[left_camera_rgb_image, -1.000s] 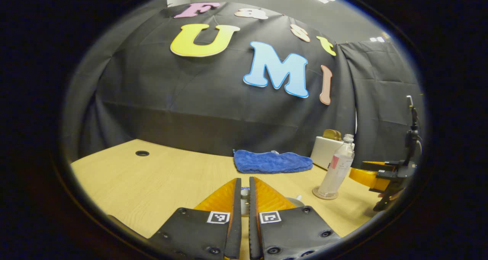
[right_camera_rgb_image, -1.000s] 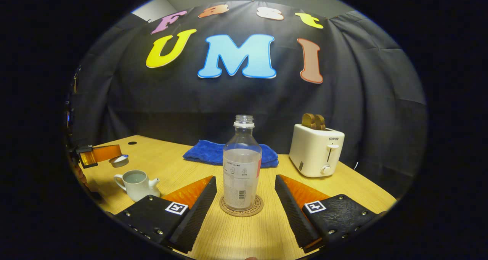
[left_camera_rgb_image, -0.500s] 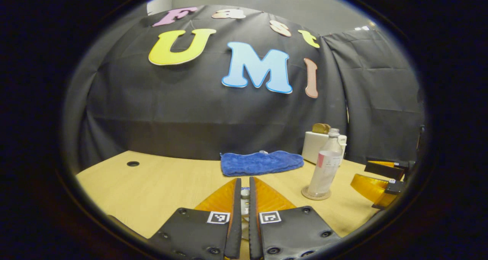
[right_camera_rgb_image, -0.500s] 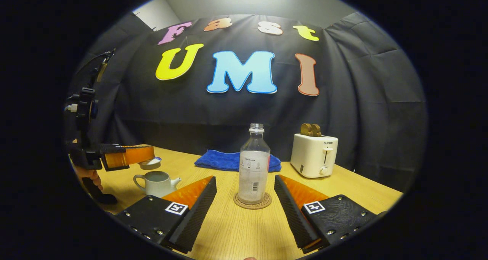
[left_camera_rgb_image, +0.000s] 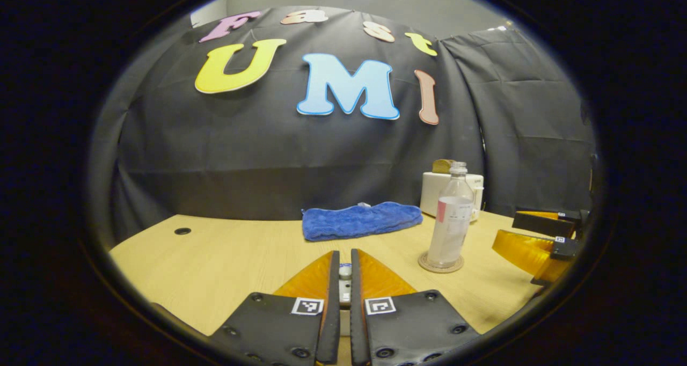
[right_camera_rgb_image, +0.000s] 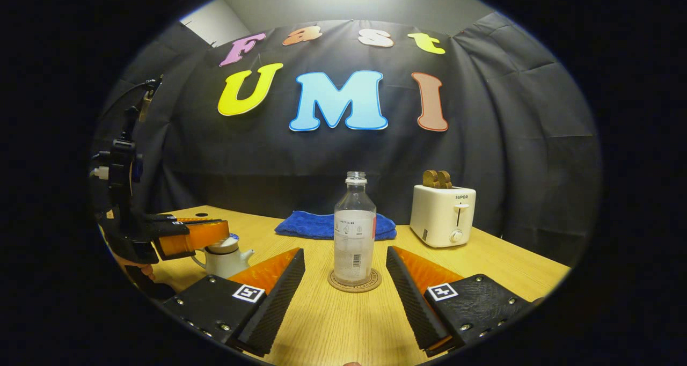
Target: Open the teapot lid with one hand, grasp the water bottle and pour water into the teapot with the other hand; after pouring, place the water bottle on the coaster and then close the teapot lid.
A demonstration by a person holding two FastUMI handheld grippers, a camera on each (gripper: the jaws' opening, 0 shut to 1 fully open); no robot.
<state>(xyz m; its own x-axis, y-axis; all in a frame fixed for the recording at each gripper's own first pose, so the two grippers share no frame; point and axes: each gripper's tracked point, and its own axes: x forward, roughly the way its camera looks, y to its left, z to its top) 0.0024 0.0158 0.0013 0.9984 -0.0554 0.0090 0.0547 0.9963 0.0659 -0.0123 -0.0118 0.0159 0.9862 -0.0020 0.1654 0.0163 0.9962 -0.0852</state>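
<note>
A clear water bottle (right_camera_rgb_image: 354, 237) stands upright, without a cap, on a round cork coaster (right_camera_rgb_image: 355, 282). My right gripper (right_camera_rgb_image: 344, 252) is open just in front of it, a finger on either side, touching nothing. The white teapot (right_camera_rgb_image: 225, 260) sits at the left with its lid (right_camera_rgb_image: 229, 243) down on its mouth. My left gripper (right_camera_rgb_image: 217, 233) is shut on that lid. In the left gripper view, the lid's knob (left_camera_rgb_image: 345, 272) is pinched between my left gripper (left_camera_rgb_image: 344, 254) fingers, and the bottle (left_camera_rgb_image: 451, 224) stands on the coaster (left_camera_rgb_image: 440, 264) at the right.
A folded blue towel (right_camera_rgb_image: 322, 225) lies at the back of the wooden table (right_camera_rgb_image: 333, 328). A white toaster (right_camera_rgb_image: 443, 216) with toast in it stands at the back right. A hand (right_camera_rgb_image: 134, 264) holds the left gripper. A cable hole (left_camera_rgb_image: 182, 231) is at the far left.
My left gripper has brought the lid from above and beside the teapot down onto its mouth. My right gripper has backed away from the bottle, still open.
</note>
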